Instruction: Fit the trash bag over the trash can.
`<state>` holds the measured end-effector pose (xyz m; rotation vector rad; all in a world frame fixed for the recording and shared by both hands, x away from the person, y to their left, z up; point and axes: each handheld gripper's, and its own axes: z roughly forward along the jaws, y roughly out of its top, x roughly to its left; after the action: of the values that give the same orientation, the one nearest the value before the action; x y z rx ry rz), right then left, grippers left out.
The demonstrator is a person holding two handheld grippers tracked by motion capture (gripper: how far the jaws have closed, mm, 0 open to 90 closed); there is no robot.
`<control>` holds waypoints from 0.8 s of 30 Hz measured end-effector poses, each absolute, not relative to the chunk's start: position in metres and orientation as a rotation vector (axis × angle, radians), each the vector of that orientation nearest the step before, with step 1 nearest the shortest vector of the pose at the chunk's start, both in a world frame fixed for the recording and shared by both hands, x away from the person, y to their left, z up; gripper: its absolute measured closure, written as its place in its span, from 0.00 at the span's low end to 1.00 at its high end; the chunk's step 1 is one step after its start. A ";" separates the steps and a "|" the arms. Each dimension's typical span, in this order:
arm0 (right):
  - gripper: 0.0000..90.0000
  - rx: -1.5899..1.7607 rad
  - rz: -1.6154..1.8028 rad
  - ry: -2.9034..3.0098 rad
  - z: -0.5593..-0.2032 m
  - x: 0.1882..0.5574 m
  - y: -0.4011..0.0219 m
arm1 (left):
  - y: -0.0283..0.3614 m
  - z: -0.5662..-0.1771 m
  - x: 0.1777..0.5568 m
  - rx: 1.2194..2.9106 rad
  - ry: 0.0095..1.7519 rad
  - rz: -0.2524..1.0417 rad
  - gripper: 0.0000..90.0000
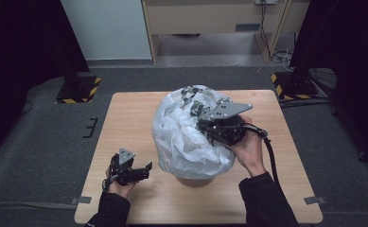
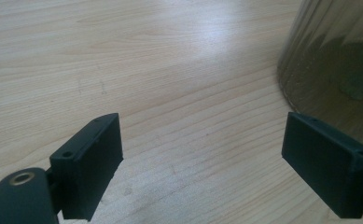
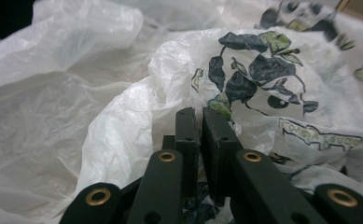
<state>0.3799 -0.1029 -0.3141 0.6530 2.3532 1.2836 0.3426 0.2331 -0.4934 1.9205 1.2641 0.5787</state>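
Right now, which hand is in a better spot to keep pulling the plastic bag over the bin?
Probably the right: the right gripper is shut on the plastic bag, while the left gripper waits open beside the bin.

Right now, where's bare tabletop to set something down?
Free: the table's left strip, from the far-left corner down to the left hand-held gripper; the near edge in front of the bin; a narrower strip along the right edge. Crowded: the centre, where the white plastic bag billows over the bin and the right hand-held gripper pinches it.

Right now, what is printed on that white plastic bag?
Dark green and black leaves on the plastic bag, clearest in the right gripper view.
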 end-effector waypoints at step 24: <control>0.48 0.629 1.476 1.997 -0.271 0.365 -0.115 | 0.233 -0.493 0.343 1.919 1.263 0.574 0.13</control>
<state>0.3650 -0.1147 -0.2715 0.6291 1.9968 1.4764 0.3427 0.2328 -0.4933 1.9186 1.2629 0.5743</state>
